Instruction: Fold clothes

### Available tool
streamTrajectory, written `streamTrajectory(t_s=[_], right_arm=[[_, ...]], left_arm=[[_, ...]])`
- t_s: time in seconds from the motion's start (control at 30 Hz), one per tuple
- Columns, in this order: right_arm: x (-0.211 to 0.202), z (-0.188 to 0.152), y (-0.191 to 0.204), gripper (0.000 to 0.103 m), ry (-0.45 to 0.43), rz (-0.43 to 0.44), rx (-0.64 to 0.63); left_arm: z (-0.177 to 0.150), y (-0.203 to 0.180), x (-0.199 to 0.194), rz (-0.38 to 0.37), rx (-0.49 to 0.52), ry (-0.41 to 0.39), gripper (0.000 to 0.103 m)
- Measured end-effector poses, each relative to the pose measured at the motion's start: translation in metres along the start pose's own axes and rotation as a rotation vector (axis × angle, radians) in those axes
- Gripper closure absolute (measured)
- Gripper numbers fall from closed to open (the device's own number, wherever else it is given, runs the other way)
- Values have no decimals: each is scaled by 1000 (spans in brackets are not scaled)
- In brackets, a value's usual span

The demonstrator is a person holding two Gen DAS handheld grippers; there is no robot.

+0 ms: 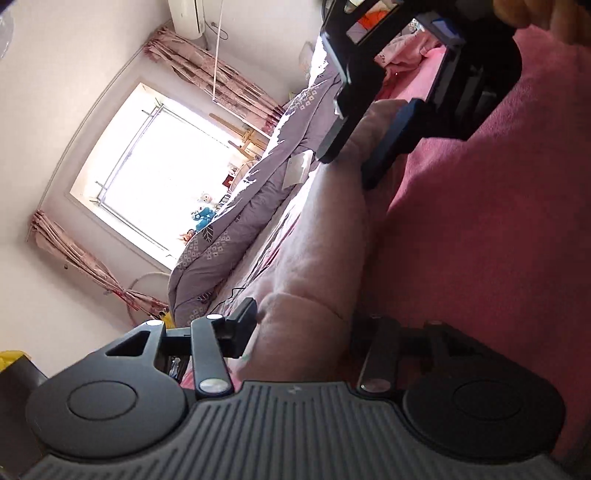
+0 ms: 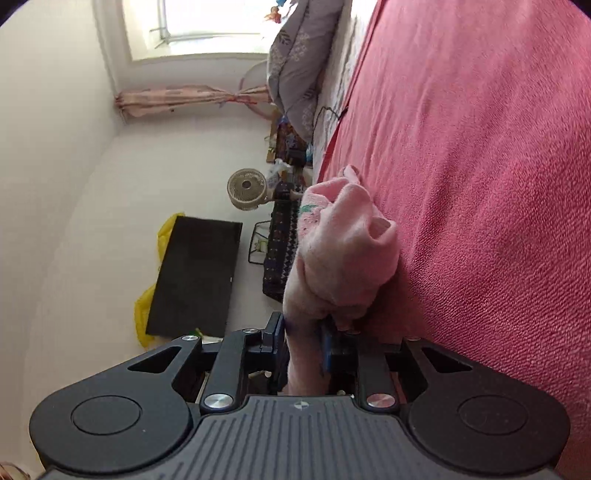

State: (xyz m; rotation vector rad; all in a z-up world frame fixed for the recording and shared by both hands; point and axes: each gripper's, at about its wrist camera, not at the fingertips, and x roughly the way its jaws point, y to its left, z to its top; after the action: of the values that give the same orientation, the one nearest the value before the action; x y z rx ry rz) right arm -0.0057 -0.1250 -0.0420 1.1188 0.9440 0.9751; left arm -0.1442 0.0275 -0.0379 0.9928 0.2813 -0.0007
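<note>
A fluffy pale pink garment (image 1: 317, 251) lies stretched along the red blanket (image 1: 498, 221) of the bed. My left gripper (image 1: 303, 332) has one end of it between its fingers; the cloth fills the gap and bulges there, and the far finger is in shadow. At the other end, my right gripper (image 1: 349, 168) pinches the same garment. In the right wrist view, the right gripper (image 2: 303, 343) is shut on a bunched fold of the pink garment (image 2: 343, 240), lifted a little off the blanket (image 2: 480, 184).
A purple patterned quilt (image 1: 240, 206) lies along the bed's far side by the window (image 1: 159, 177). Off the bed stand a small fan (image 2: 245, 188), a black board (image 2: 195, 277) and yellow bags (image 2: 142, 317). A hand (image 1: 535, 11) holds the right gripper.
</note>
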Motion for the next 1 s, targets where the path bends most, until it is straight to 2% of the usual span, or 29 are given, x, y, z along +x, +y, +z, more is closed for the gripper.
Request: streamTrajectory(t_s=[0.03, 0.1, 0.17, 0.2, 0.27, 0.33, 0.37, 0.47, 0.53, 0.6, 0.63, 0.73, 0.8, 0.83, 0.87, 0.9, 0.93, 0.97, 1.0], right_arm=[[-4, -4, 11, 76, 21, -45, -116], [-12, -19, 42, 65, 35, -199, -419], [-15, -45, 76, 49, -12, -385, -804], [-14, -58, 87, 46, -32, -455, -984], [-8, -98, 98, 38, -76, -610, -1463], [5, -136, 90, 38, -51, -684, -1855], [15, -151, 83, 38, -31, -702, -2010], [33, -181, 58, 34, 97, -656, -2314], [47, -188, 42, 36, 120, -684, -2442], [66, -189, 26, 64, 143, -766, -2502], [70, -188, 26, 76, 147, -777, -2479], [76, -185, 30, 76, 140, -788, -2415], [76, -185, 32, 76, 129, -792, -2404], [76, -185, 34, 76, 130, -790, -2394], [76, -185, 35, 76, 131, -789, -2385], [76, -186, 36, 76, 129, -789, -2382], [75, -187, 37, 76, 127, -790, -2378], [74, -188, 38, 76, 125, -790, -2374], [73, -189, 39, 76, 125, -791, -2367]], left_arm=[[-1, 2, 1, -10, 2, 6, 56], [-1, 7, 4, -32, -21, 8, 57], [0, 11, 6, -42, -36, 3, 57], [-1, 15, 5, -39, -42, 0, 57], [-2, 22, 5, -38, -54, -5, 57], [-3, 27, 5, -40, -64, 0, 56], [-5, 31, 3, -40, -71, 6, 55], [-12, 40, 7, -37, -87, 26, 53], [-18, 43, 1, -31, -96, 32, 53], [-19, 44, 0, -26, -91, 38, 50], [-21, 43, -2, -21, -81, 46, 49], [-21, 40, -15, 8, -50, 43, 43], [-14, 34, -26, 18, -28, 1, 34], [-11, 27, -30, 32, 16, -33, 23], [-8, 19, -34, 45, 62, -67, 18], [-8, 12, -31, 56, 106, -76, 18], [-8, 6, -28, 66, 150, -83, 25], [-9, -1, -25, 77, 193, -90, 42], [-9, -2, -20, 31, 193, -69, 52]])
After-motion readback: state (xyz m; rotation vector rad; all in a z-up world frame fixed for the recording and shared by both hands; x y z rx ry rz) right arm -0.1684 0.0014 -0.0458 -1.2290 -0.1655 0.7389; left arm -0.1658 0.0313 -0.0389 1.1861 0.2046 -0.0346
